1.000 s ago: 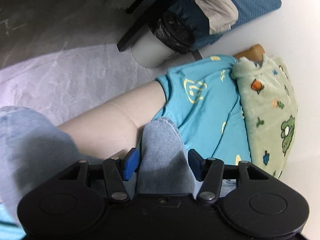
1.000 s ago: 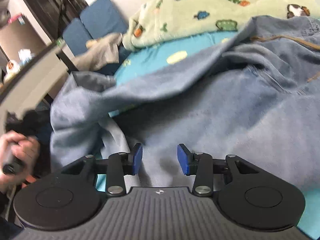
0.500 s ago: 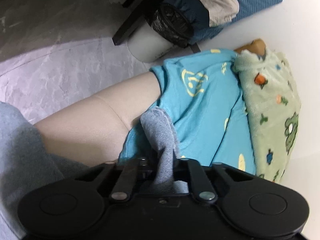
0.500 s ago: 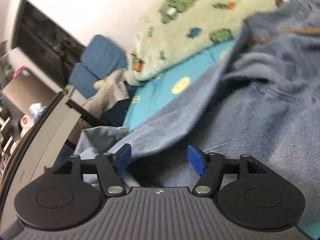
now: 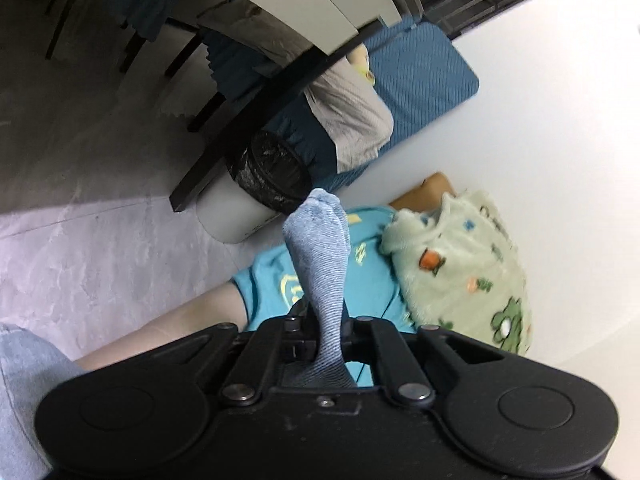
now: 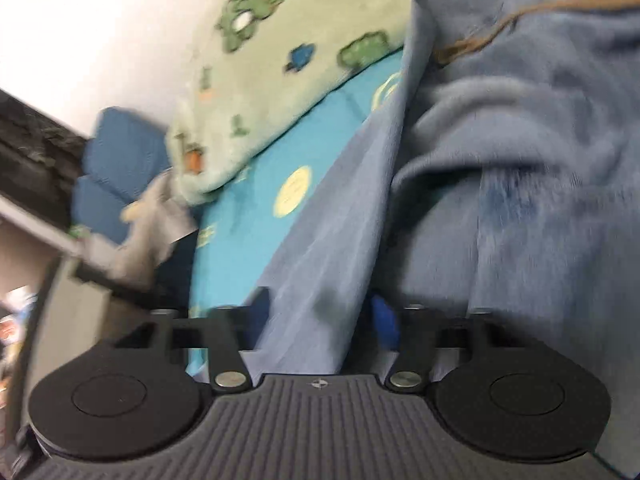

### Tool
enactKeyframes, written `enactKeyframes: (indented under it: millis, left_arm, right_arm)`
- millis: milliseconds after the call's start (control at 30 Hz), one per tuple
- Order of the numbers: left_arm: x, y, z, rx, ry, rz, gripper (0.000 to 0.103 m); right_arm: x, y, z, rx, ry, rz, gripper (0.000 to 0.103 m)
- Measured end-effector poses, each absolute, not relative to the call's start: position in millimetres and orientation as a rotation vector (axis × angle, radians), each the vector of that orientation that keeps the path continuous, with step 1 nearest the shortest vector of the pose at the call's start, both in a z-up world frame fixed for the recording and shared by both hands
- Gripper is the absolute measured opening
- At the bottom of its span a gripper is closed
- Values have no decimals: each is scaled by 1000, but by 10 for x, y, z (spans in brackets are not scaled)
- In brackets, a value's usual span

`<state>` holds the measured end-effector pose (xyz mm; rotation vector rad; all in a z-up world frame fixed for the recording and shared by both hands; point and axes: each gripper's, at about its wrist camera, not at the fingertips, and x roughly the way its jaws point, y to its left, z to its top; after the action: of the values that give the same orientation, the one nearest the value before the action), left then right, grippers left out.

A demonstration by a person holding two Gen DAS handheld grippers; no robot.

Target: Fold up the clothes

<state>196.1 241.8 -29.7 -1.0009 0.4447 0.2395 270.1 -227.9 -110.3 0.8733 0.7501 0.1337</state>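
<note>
My left gripper (image 5: pixel 325 334) is shut on a corner of the blue denim garment (image 5: pixel 318 248), which stands up between the fingers above the turquoise bed sheet (image 5: pixel 372 284). In the right wrist view the same denim garment (image 6: pixel 520 160) lies bunched over the sheet (image 6: pixel 248 240). A fold of it runs between the fingers of my right gripper (image 6: pixel 320 320), whose jaws stand apart on either side of the cloth. The view is blurred.
A green cartoon-print blanket (image 5: pixel 468 272) lies at the bed's head by the white wall; it also shows in the right wrist view (image 6: pixel 280 64). Beside the bed stand a white bin with a black bag (image 5: pixel 256 196), a blue cushion (image 5: pixel 420 80) and a dark table leg (image 5: pixel 256 128).
My left gripper closed on the denim corner and lifted it up off the bed. My right gripper moved in until a fold of the denim lay between its open fingers.
</note>
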Motion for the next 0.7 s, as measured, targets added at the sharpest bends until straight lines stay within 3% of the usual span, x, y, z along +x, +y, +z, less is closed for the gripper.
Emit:
enactKeyframes:
  millis: [33, 400, 533, 633, 700]
  left_arm:
    - [1965, 2468, -316, -1024, 434, 241, 4]
    - [2191, 2819, -366, -1037, 245, 162, 4]
    - [2347, 2892, -607, -1081, 305, 233, 4]
    - [2441, 2954, -706, -1065, 364, 258, 6]
    - [2457, 2977, -723, -1052, 386, 270, 14]
  right_arm:
    - [2769, -2252, -1076, 868, 748, 119, 3]
    - [3872, -1834, -427, 661, 623, 171, 3]
    - [4253, -1637, -591, 567, 669, 153, 16]
    - [4432, -1550, -832, 483, 716, 154, 33]
    - [4448, -1546, -946, 461, 728, 154, 42]
